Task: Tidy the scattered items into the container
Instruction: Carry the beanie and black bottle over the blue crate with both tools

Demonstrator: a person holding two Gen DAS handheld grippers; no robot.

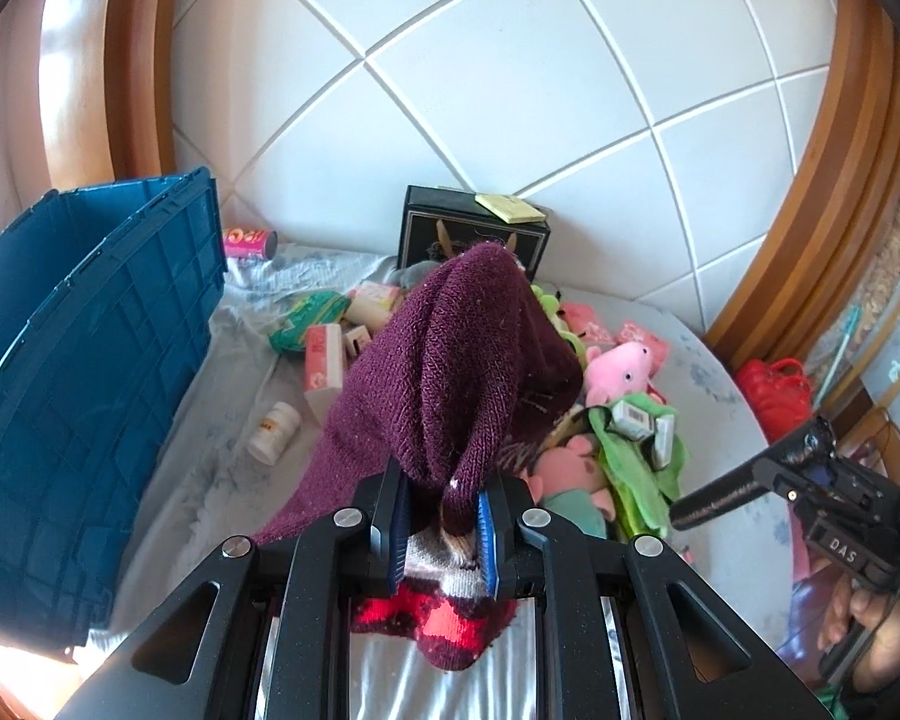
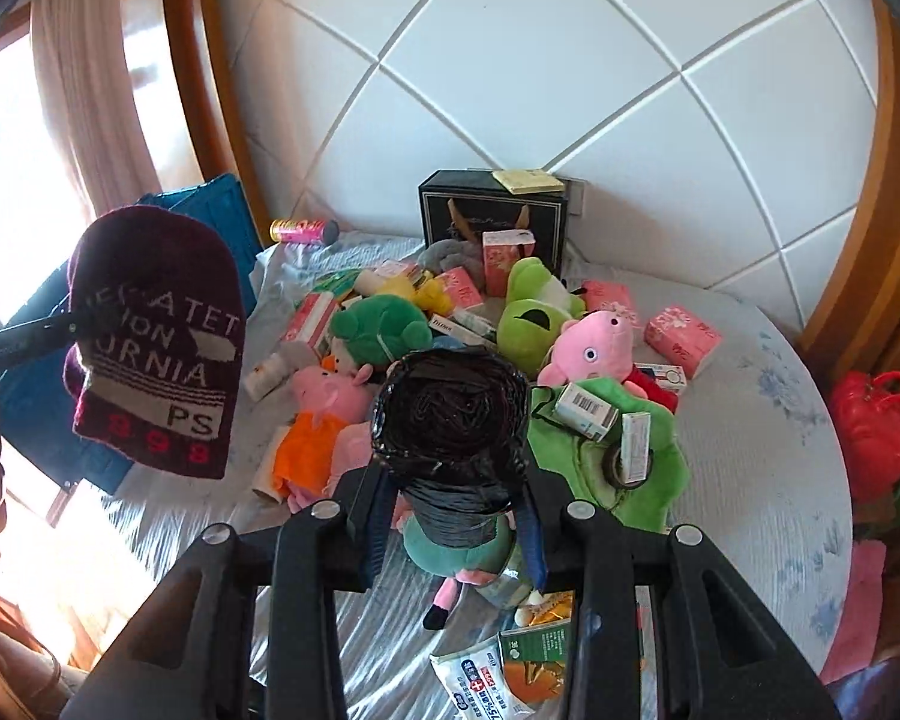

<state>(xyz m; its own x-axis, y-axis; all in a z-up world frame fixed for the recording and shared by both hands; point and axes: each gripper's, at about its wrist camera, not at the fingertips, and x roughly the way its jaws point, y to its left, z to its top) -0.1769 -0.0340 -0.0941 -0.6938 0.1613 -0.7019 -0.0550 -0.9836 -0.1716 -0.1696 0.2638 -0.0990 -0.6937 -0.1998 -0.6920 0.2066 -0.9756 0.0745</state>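
Observation:
My left gripper (image 1: 441,510) is shut on the rim of a maroon knitted hat (image 1: 450,360), which stands up and drapes in front of the camera. In the right wrist view that hat (image 2: 156,342) hangs at the left, above the bed, showing white lettering. My right gripper (image 2: 453,504) is shut on a black roll of plastic bags (image 2: 456,414), held end-on over the toy pile. The blue crate (image 1: 90,360) stands open at the left edge of the bed, beside the hat, and its corner (image 2: 228,222) shows behind the hat. The right gripper (image 1: 810,480) appears at the right edge of the left wrist view.
Scattered on the bed (image 2: 750,480) are pink pig plushes (image 2: 588,342), green plushes (image 2: 534,312), small boxes, pink tissue packs (image 2: 681,339), a white bottle (image 1: 275,432) and a pink can (image 1: 249,243). A black box (image 2: 492,210) stands against the headboard. A red bag (image 2: 876,420) lies beyond the bed's right side.

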